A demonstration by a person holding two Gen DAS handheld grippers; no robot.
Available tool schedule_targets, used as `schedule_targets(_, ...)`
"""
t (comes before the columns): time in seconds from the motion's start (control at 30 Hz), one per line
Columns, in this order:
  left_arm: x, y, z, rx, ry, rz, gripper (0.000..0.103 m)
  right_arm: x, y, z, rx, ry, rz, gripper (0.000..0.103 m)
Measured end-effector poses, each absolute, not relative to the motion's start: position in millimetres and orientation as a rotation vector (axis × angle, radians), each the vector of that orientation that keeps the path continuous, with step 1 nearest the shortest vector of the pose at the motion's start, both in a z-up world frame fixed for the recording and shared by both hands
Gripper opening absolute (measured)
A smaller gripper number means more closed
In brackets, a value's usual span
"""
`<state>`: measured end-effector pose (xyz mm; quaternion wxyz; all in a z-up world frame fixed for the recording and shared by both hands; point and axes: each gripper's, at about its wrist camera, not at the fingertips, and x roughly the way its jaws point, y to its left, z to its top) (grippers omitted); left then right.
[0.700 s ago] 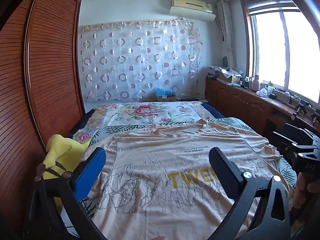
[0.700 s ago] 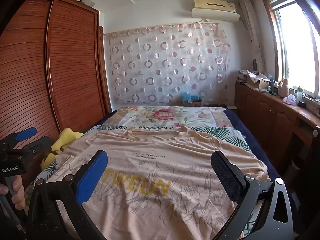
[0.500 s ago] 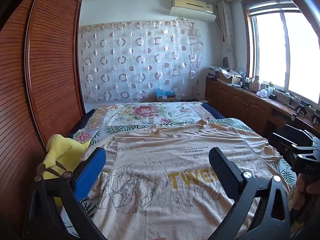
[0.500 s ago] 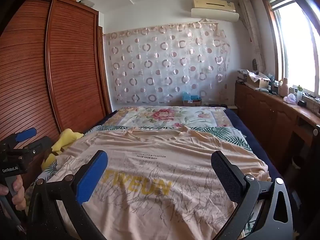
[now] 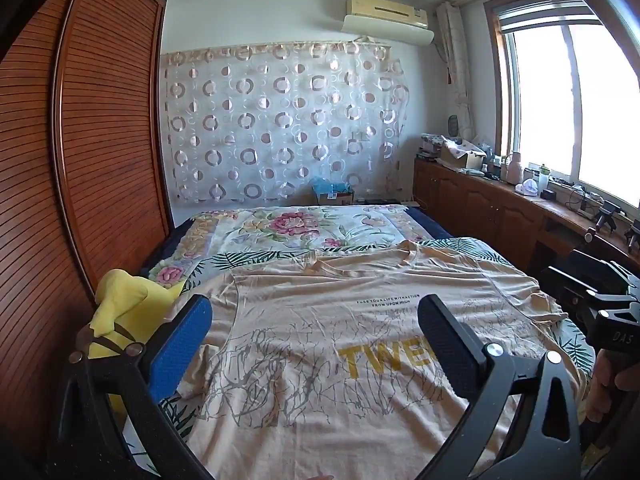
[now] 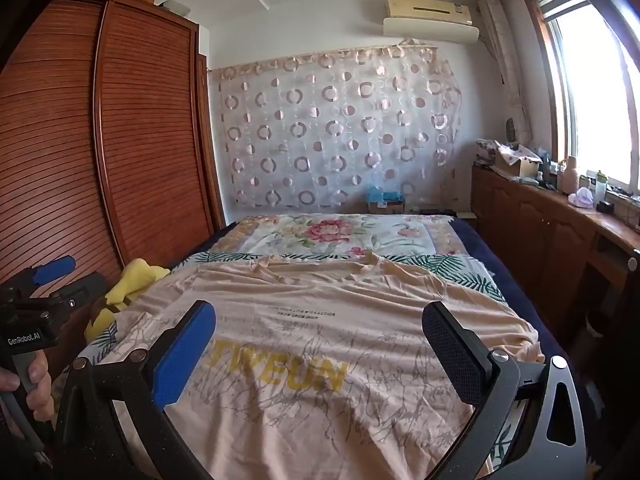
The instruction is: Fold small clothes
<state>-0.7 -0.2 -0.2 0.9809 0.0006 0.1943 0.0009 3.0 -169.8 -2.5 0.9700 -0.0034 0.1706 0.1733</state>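
Hovering over beige T-shirt (image 5: pixel 320 360) | collar far, hem nearest fingers | left gripper (image 5: pixel 316 344) wide, empty | right gripper (image 6: pixel 320 348) wide, empty

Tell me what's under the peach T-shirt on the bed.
The T-shirt lies spread on a leaf-and-flower bedspread, which shows past its collar and sides. Whatever lies beneath the shirt itself is covered.
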Motion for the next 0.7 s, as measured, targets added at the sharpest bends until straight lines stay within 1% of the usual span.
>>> schedule_targets(0.7,-1.1,1.4,2.5,0.001,0.393,0.005,0.103,1.8,-168.9,-2.0,-0.008,0.341,0.349,0.103)
